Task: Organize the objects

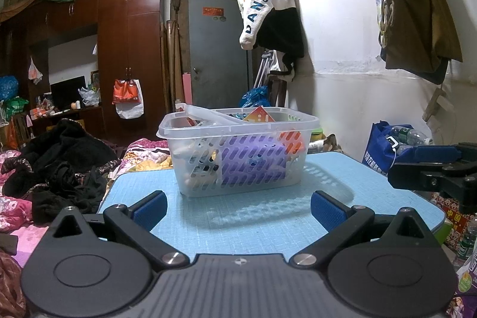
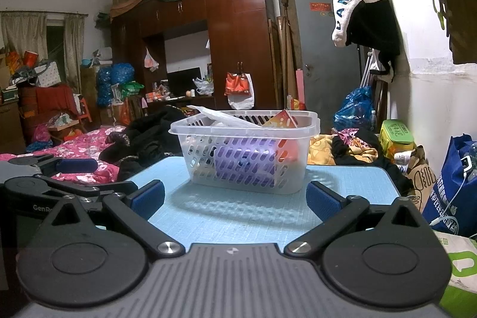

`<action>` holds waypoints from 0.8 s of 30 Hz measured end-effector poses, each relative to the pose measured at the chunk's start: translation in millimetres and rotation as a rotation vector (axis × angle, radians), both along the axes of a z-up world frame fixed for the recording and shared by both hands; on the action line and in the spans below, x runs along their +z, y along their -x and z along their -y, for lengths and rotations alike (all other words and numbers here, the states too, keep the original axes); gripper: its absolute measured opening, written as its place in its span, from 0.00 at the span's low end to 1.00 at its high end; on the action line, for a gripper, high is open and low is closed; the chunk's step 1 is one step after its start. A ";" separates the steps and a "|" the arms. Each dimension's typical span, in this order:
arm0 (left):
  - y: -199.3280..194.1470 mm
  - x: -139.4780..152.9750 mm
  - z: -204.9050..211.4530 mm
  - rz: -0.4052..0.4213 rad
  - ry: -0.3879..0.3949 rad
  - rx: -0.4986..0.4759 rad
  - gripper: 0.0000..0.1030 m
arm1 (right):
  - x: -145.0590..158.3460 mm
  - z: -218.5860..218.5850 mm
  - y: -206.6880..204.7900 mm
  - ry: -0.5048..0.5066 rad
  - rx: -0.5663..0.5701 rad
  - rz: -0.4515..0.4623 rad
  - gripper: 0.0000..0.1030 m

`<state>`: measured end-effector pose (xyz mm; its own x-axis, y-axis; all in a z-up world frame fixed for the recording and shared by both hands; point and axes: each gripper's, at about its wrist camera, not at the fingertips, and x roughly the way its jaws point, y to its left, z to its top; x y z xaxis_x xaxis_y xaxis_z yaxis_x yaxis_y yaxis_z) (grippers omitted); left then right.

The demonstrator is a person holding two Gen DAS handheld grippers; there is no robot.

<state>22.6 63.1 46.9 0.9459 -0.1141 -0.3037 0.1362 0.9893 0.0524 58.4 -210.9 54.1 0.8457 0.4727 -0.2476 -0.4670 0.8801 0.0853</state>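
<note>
A clear plastic basket point(image 1: 190, 139) with slotted walls stands on the light blue table point(image 1: 253, 222), seen too in the right wrist view as the basket point(image 2: 301, 136) on the table point(image 2: 238, 213). Inside lie a purple box point(image 1: 253, 166), an orange packet point(image 1: 259, 115) and a clear flat piece point(image 1: 205, 113). My left gripper point(image 1: 238, 209) is open just in front of the basket, nothing between its blue pads. My right gripper point(image 2: 235, 198) is open too, near the basket's front. The right gripper point(image 1: 429, 169) shows at the right edge of the left wrist view.
A bed with pink floral bedding point(image 2: 86, 142) and dark clothes point(image 1: 59, 169) lies left of the table. A blue bag point(image 2: 450, 192) and green box point(image 2: 396, 136) stand to the right. A hoodie point(image 1: 268, 14) hangs on the wall behind; a wardrobe point(image 1: 128, 35) stands at the back.
</note>
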 end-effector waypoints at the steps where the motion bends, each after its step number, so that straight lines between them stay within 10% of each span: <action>1: 0.3 0.0 0.6 0.001 0.000 -0.001 1.00 | 0.0 0.0 0.0 0.001 0.000 0.000 1.00; 24: -1.3 -0.3 3.5 -0.001 0.003 -0.008 1.00 | 0.2 0.2 1.4 0.004 0.005 0.000 1.00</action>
